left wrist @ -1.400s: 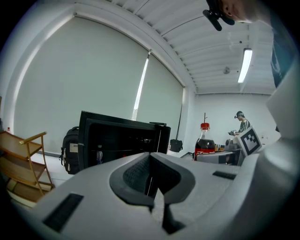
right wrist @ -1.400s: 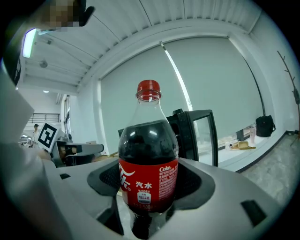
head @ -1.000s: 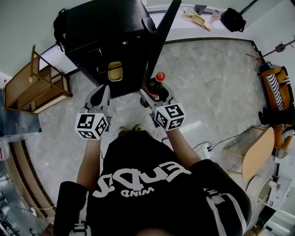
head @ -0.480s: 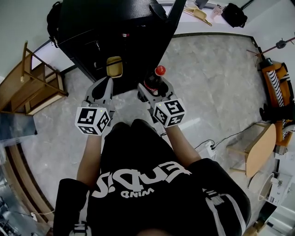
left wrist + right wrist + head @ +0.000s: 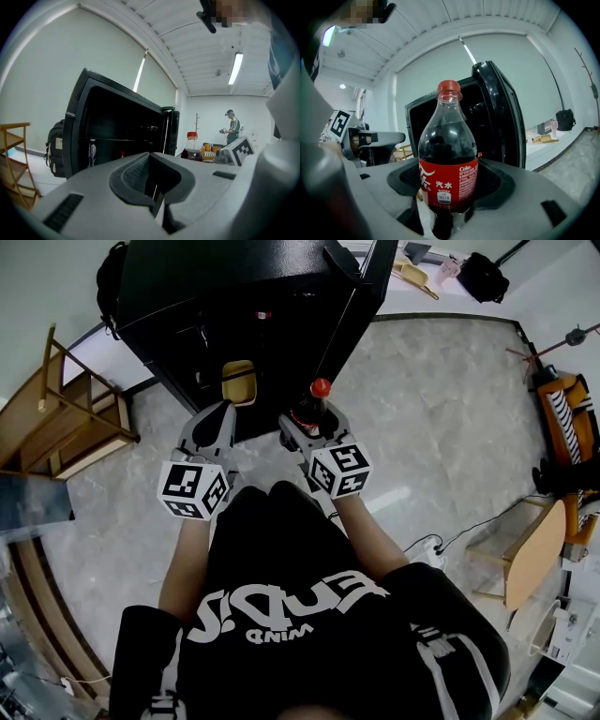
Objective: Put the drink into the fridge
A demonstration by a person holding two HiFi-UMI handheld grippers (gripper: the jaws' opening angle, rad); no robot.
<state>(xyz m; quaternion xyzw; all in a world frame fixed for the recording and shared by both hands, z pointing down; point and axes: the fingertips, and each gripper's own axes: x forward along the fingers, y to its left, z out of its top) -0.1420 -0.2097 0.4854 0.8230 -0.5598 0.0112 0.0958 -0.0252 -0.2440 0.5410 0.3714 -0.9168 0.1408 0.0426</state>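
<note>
Bottle [image 5: 309, 409] just before fridge [image 5: 225, 287]

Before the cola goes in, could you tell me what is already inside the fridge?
Inside the fridge, a small bottle and a red-capped item are visible; the dark interior hides anything else.

The head view looks steeply down, both gripper views low along their jaws; all share the open fridge [image 5: 225, 296].
</note>
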